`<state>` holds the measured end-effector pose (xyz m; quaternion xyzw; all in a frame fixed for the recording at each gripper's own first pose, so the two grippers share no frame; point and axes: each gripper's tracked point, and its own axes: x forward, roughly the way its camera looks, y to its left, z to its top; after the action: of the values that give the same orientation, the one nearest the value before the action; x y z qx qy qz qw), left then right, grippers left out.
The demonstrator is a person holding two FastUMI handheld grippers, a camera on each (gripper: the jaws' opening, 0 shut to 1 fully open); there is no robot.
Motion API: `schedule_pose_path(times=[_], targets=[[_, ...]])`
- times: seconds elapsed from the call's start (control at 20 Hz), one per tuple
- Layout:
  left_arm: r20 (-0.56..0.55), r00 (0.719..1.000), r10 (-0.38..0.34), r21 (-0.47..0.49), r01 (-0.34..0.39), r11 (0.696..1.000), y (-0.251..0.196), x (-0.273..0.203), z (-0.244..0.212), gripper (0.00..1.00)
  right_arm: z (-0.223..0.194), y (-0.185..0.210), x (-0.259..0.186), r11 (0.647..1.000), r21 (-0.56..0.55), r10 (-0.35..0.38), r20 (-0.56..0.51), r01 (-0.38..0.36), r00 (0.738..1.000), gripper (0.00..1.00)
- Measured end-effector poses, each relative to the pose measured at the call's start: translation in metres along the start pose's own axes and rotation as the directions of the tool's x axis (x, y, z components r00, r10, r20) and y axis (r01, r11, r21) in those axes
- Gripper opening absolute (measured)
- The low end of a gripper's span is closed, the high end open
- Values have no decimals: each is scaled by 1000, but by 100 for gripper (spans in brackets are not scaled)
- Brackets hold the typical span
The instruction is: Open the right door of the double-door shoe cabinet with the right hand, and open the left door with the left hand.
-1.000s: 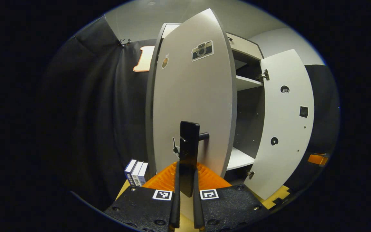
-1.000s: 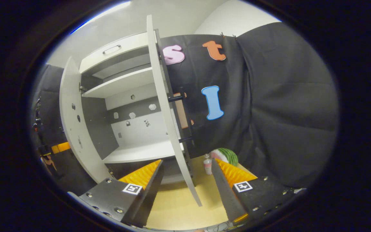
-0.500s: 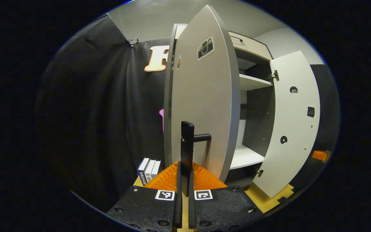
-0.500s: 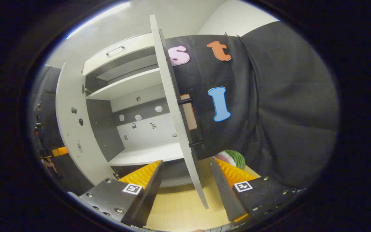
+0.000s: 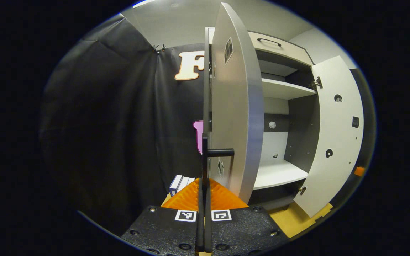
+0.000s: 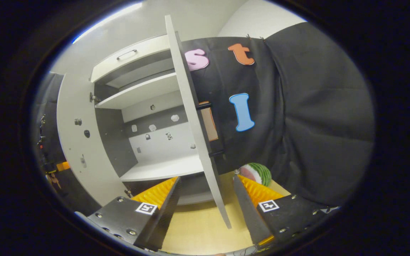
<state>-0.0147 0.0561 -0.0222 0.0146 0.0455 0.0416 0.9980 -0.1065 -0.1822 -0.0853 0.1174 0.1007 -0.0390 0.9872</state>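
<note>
The left tool (image 5: 204, 199), pinched on the upright black bar handle (image 5: 205, 156) of the grey left door (image 5: 235, 117), sees it edge-on; the right tool (image 6: 205, 199) gapes empty, straddling the pale right door (image 6: 194, 117)

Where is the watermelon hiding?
In the right gripper view, the watermelon sits on the floor by the black cloth wall, right of the open door.

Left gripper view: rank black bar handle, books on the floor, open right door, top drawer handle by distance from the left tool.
1. Black bar handle, gripped in the left tool.
2. Upright books, low left on the floor.
3. White open right door, right side.
4. Dark drawer handle, top of cabinet.
</note>
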Motion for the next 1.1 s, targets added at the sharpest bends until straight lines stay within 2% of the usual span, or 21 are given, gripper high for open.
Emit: schedule_pose_path(times=[0.2, 0.25, 0.3, 0.35, 0.4, 0.45, 0.55, 0.8, 0.85, 0.9, 0.95, 1.0, 1.05, 1.1], targets=[[9, 1000, 5, -21, -5, 1000, 9, 1, 1, 1, 0, 5, 3, 1000, -18, 3, 2, -3, 1000, 83], [7, 1000, -1, -22, 1, 1000, 8, 1, 1, 1, -1, 6, 3, 1000, -22, 4, 0, -4, 1000, 88], [14, 1000, -8, -15, 8, 1000, 9, 1, 0, 4, -2, 7, 3, 1000, -24, 6, -2, -6, 1000, 88], [21, 1000, -12, -12, 13, 1000, 10, 2, 1, 1, -3, 9, 4, 1000, -25, 9, -3, -9, 1000, 83], [23, 1000, -20, -16, 21, 1000, 11, 2, 1, 2, -2, 11, 5, 1000, -27, 12, -3, -12, 1000, 88], [30, 999, -20, -19, 20, 1000, 13, 2, 3, 0, -3, 13, 6, 999, -30, 15, -2, -15, 1000, 88], [27, 999, -17, -26, 18, 1000, 18, 2, 0, 9, -3, 14, 7, 999, -39, 19, -1, -19, 1000, 82], [22, 1000, 9, -64, -7, 998, 28, 1, -2, 85, -6, 19, 9, 998, -61, 33, -4, -33, 999, 82], [22, 1000, 14, -69, -12, 998, 28, -1, -3, 86, -6, 20, 10, 997, -64, 35, -5, -35, 999, 82], [20, 1000, 22, -67, -20, 998, 30, -2, -3, 93, -7, 21, 10, 997, -69, 40, -8, -40, 999, 83], [19, 999, 28, -61, -27, 998, 32, -3, -3, 94, -8, 23, 10, 996, -75, 45, -9, -45, 999, 82], [18, 999, 39, -55, -38, 998, 35, -5, -3, 95, -8, 25, 10, 995, -84, 49, -11, -50, 999, 88], [14, 999, 52, -58, -51, 997, 38, -6, -4, 91, -9, 25, 9, 994, -92, 54, -13, -55, 998, 88], [9, 998, 57, -69, -56, 996, 40, -7, -4, 97, -9, 27, 10, 993, -97, 61, -15, -62, 998, 88]])
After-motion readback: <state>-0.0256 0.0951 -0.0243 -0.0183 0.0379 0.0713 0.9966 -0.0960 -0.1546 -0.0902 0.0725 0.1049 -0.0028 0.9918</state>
